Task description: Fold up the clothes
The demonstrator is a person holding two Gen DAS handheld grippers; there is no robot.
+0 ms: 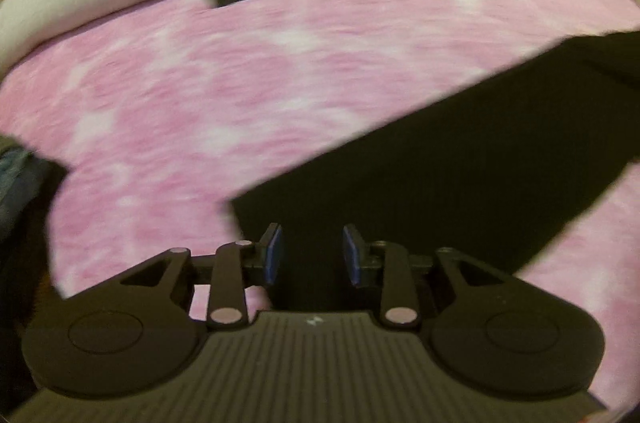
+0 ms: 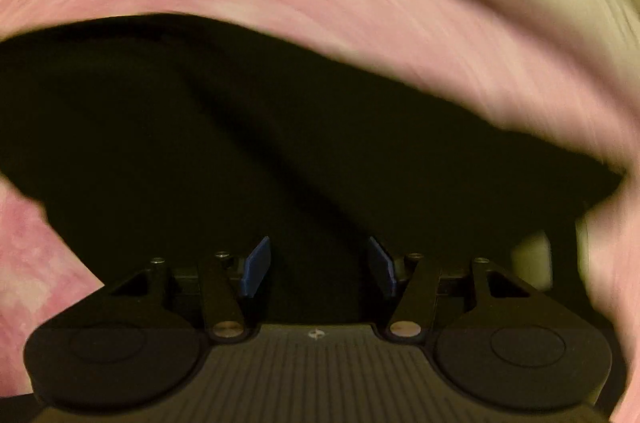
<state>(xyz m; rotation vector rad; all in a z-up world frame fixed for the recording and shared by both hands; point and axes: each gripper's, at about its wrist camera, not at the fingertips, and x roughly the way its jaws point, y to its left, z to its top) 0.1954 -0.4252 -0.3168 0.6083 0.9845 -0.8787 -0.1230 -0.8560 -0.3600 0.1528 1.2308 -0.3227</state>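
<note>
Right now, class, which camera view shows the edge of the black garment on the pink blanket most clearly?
The left wrist view: the black garment shows a straight edge and corner against the pink blanket. The right wrist view is blurred, with the garment filling most of it.

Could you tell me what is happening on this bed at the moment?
A person is folding clothes with a handheld tool in each hand. A black garment lies on the pink bedspread. Both the left tool and the right tool hang over it with their jaws apart, gripping nothing. The pictures are blurred, so the fold's progress is unclear.
</note>
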